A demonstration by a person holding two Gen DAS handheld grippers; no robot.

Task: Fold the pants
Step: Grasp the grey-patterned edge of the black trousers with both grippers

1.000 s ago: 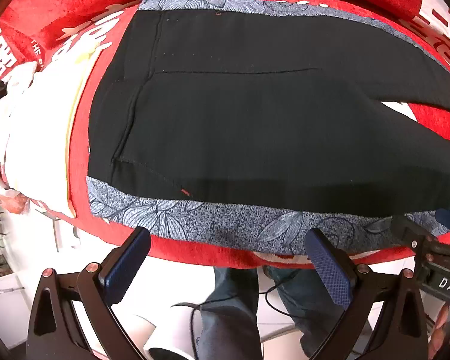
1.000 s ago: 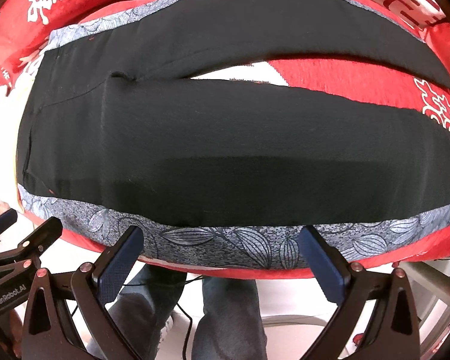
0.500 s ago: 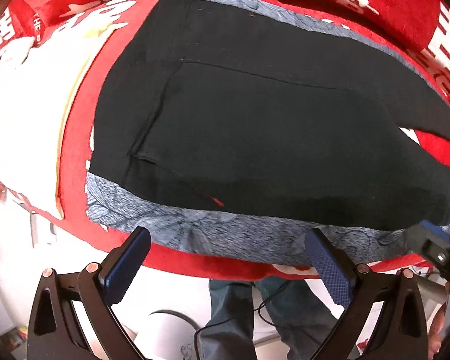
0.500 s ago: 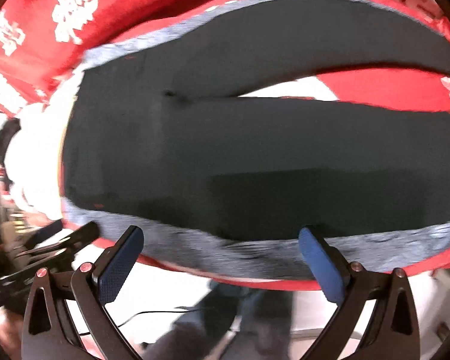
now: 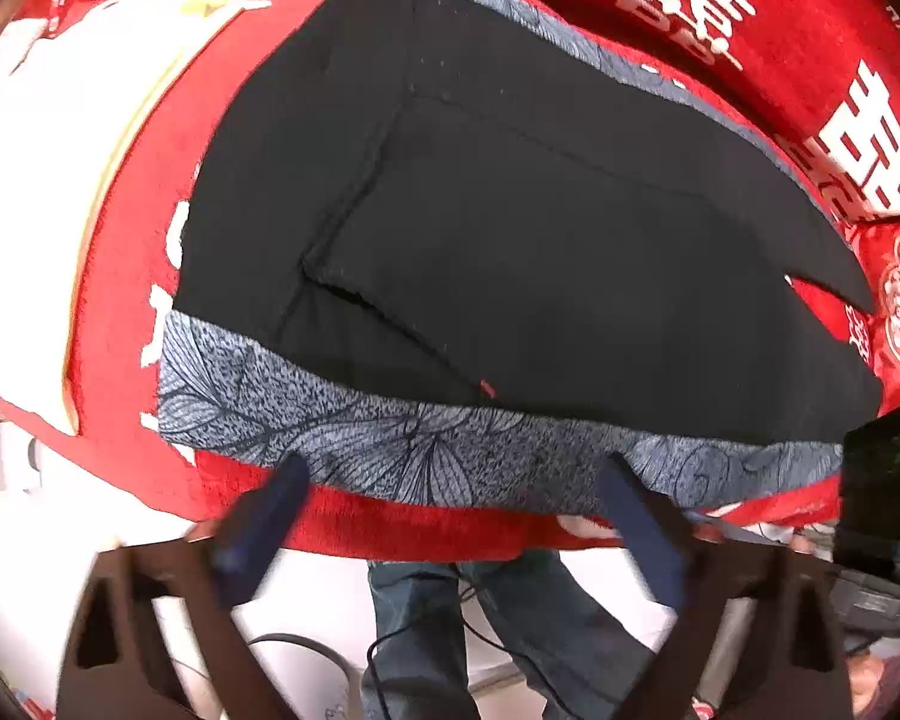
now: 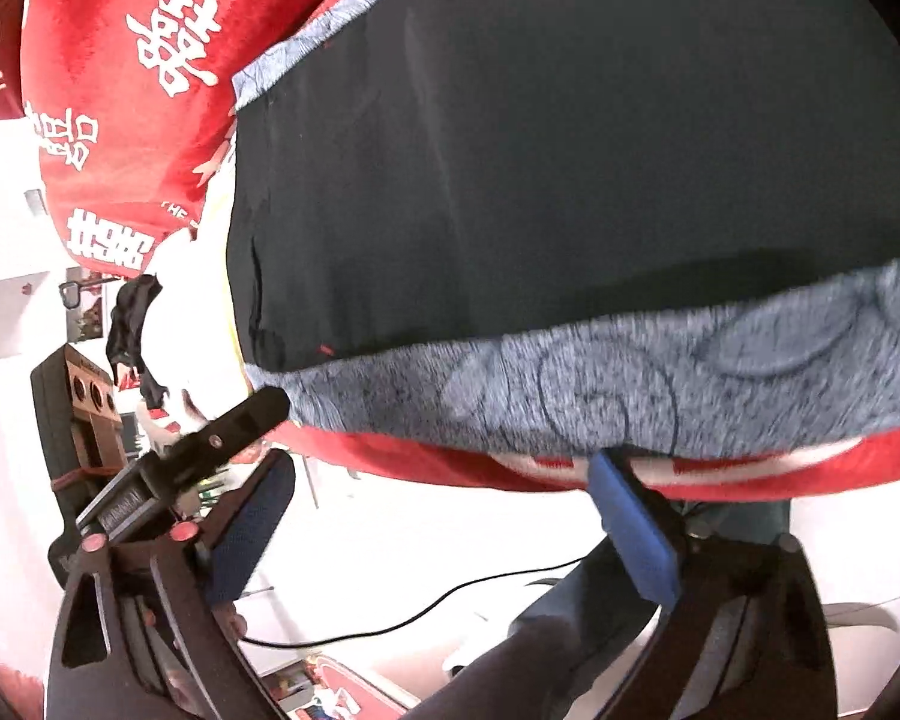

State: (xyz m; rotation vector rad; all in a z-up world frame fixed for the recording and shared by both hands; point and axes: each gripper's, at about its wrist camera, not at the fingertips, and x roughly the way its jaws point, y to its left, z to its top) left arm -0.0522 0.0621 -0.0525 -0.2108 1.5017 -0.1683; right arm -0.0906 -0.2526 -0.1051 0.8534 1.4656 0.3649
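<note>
Black pants (image 5: 540, 252) with a grey leaf-print side stripe (image 5: 402, 450) lie spread flat on a table draped in a red cloth (image 5: 390, 528), the striped side running along the table's near edge. The left tool (image 5: 450, 492) hangs at that edge near the waistband end, jaws wide and just closing in — its blue pads reach the stripe's hem, nothing pinched. The right tool (image 6: 444, 492) sits just below the same edge, jaws also narrowing but apart, empty — the stripe lies just above its pads. A person's jeans-clad legs (image 5: 480, 618) stand below.
</note>
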